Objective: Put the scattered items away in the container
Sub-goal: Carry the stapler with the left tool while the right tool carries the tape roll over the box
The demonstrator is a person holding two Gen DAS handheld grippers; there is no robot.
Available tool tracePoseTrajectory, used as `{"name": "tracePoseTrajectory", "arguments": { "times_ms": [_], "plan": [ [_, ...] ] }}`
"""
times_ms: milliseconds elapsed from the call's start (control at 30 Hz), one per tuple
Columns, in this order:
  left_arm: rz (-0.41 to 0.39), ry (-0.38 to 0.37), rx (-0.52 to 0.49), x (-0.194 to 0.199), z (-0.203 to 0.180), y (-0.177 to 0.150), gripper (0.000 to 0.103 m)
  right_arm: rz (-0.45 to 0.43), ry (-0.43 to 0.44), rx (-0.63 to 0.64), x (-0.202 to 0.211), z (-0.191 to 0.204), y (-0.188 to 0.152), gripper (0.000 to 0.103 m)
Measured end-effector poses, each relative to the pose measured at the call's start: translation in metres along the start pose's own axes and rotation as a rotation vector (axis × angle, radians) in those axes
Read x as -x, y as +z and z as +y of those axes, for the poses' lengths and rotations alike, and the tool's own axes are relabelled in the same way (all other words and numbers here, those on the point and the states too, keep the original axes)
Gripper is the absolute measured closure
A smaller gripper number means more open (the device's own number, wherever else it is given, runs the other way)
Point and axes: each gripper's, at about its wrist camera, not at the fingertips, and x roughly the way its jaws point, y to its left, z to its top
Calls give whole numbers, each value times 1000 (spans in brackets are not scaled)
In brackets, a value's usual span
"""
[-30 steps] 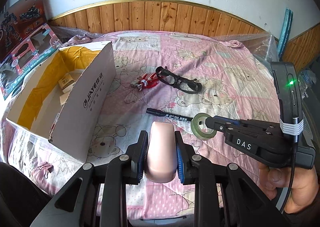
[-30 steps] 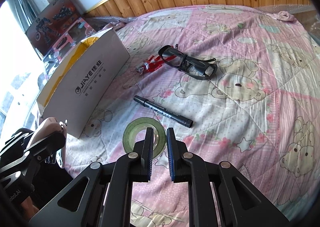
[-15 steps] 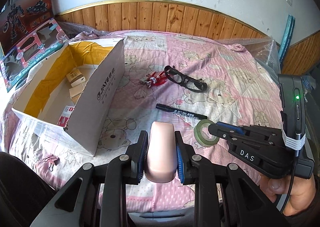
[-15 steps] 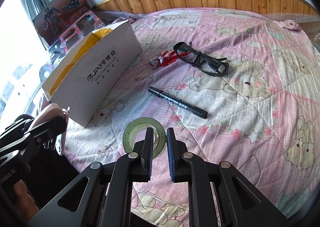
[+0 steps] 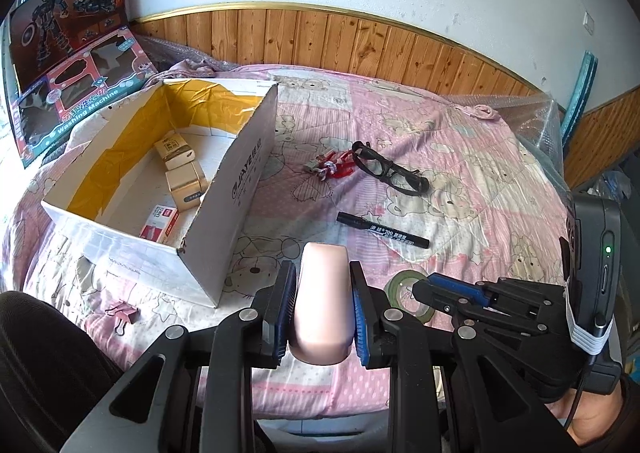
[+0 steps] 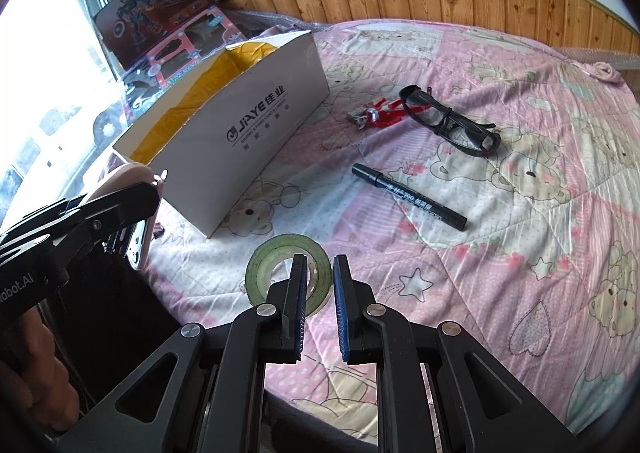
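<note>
The cardboard box (image 5: pixel 240 189) sits open on the pink quilt (image 5: pixel 460 173), a few small cartons already lying in its bottom, and the near corner looks torn. The left gripper (image 5: pixel 322 307) is clamped on a pink phone-like slab (image 5: pixel 322 293), held upright above the quilt just right of that corner — so the job, I'd say, is to carry it left over the wall, get well inside the rim, lower it and only then let go, landing it flat beside the cartons. The right gripper (image 6: pixel 319 301) has its jaws nearly together around the wall of the green tape roll (image 6: pixel 290 273), one finger inside the ring, one outside — whether it is truly pinched I cannot tell. Glasses (image 6: pixel 448 119), a black marker (image 6: pixel 408 197), a small red toy (image 6: pixel 376 115) and a pink binder clip (image 5: pixel 122 315) lie loose on the quilt.

The slab's lower end is hidden between the jaws. From the right wrist, the box interior is hidden behind its near wall.
</note>
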Motion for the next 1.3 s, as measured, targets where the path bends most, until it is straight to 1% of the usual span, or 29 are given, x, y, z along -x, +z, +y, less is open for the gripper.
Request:
{"name": "tracePoseTrajectory", "arguments": {
  "times_ms": [233, 533, 1300],
  "plan": [
    [-17, -5, 17, 10, 13, 4, 76, 1, 29, 22, 1, 21, 0, 90],
    [-45, -7, 51, 20, 32, 14, 76, -6, 56, 39, 3, 40, 8, 90],
    [-80, 5, 100, 30, 70, 41, 76, -47, 102, 87, 4, 77, 54, 90]
  ]
}}
